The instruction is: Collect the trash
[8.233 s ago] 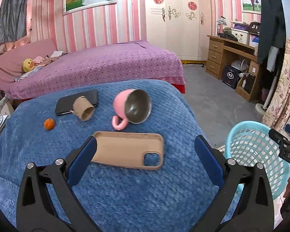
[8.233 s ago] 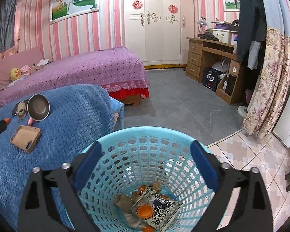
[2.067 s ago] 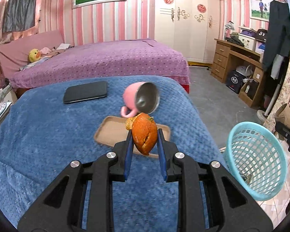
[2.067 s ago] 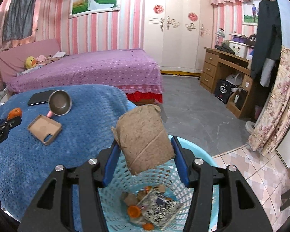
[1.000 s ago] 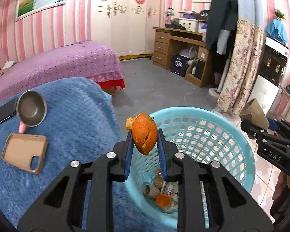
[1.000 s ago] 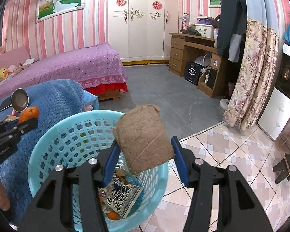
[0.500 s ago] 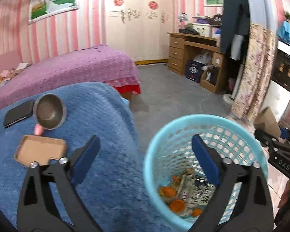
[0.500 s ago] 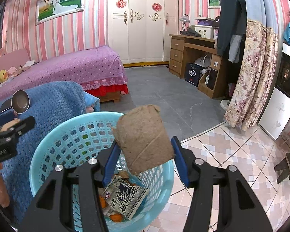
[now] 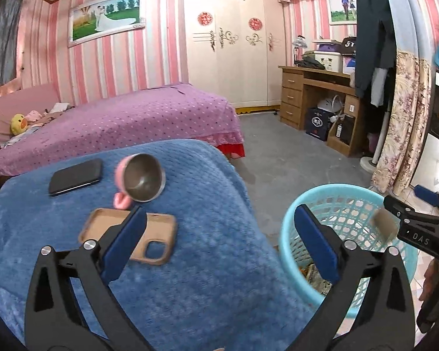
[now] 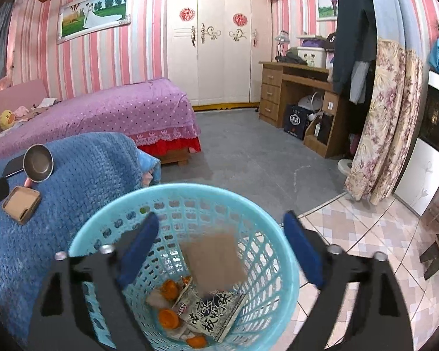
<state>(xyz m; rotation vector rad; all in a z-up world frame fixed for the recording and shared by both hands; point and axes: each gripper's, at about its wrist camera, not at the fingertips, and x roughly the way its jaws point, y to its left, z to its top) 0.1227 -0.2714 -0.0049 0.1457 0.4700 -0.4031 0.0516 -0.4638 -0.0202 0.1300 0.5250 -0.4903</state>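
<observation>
Brown cardboard roll [image 10: 213,259] drops blurred into the blue basket [image 10: 108,222] between the right gripper's [image 10: 219,251] opening jaws, touching neither, while the left gripper [image 9: 218,241] gapes wide and empty over the blanket [image 9: 207,175].

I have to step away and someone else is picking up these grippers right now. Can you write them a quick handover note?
Left gripper: open, empty, above the blue blanket.
Right gripper: jaws opening over the blue basket; the brown cardboard tube is blurred between them, free of the pads, dropping in.
Done: orange peel and a snack wrapper lie in the basket.
Left: only a phone, a pink cup and a phone case show on the blanket; no trash visible there.
</observation>
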